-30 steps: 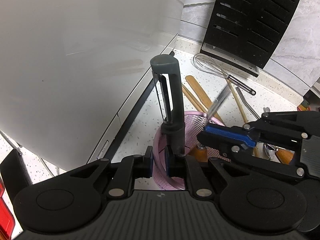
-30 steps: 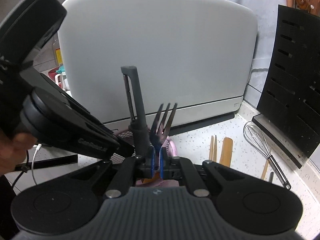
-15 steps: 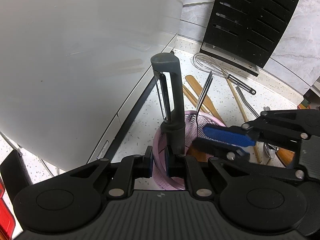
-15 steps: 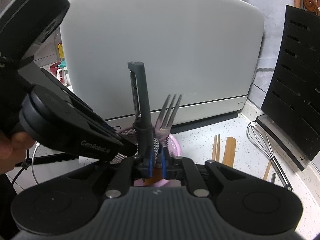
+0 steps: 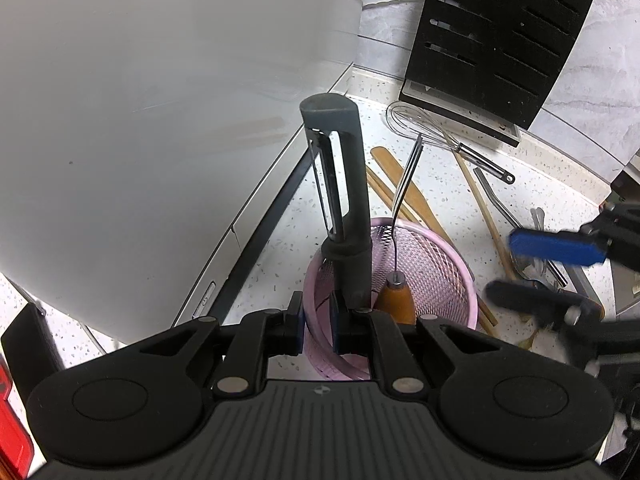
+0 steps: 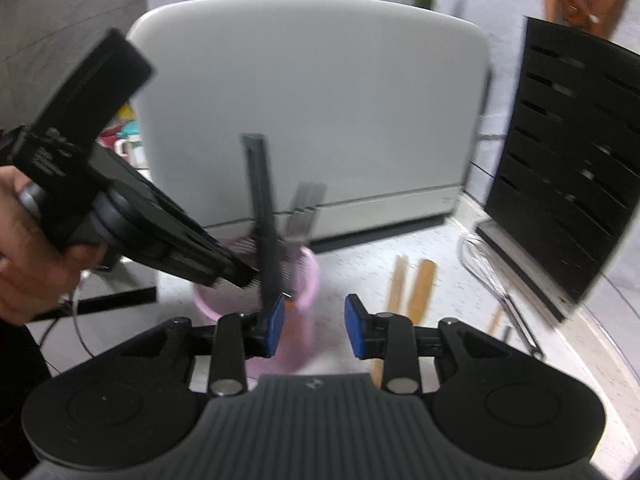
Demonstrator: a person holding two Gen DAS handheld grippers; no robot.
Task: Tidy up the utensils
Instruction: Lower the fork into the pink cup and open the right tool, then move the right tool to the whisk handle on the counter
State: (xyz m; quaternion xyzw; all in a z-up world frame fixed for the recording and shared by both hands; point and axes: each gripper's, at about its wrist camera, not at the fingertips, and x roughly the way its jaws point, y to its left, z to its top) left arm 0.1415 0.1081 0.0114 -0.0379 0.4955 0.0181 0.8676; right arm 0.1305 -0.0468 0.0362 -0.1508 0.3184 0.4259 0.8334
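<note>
A pink mesh utensil cup [image 5: 436, 252] stands on the speckled counter; it also shows in the right wrist view [image 6: 308, 276]. In it stand a dark grey peeler [image 5: 344, 200] and a fork [image 5: 404, 184] with a wooden handle, tines up. My left gripper [image 5: 316, 328] is shut on the cup's near rim. My right gripper [image 6: 314, 328] is open and empty, a little to the right of the cup; it appears blurred in the left wrist view [image 5: 560, 264].
A large white appliance [image 6: 312, 120] stands behind the cup. A black knife block [image 5: 500, 40] stands at the back right. A whisk [image 5: 432, 128], a wooden spatula [image 5: 408, 192], chopsticks and metal utensils [image 5: 536, 248] lie loose on the counter to the right.
My right gripper lowered the fork into the cup, opened and let it go, then drew back to the right. My left gripper stayed shut on the cup's rim.
</note>
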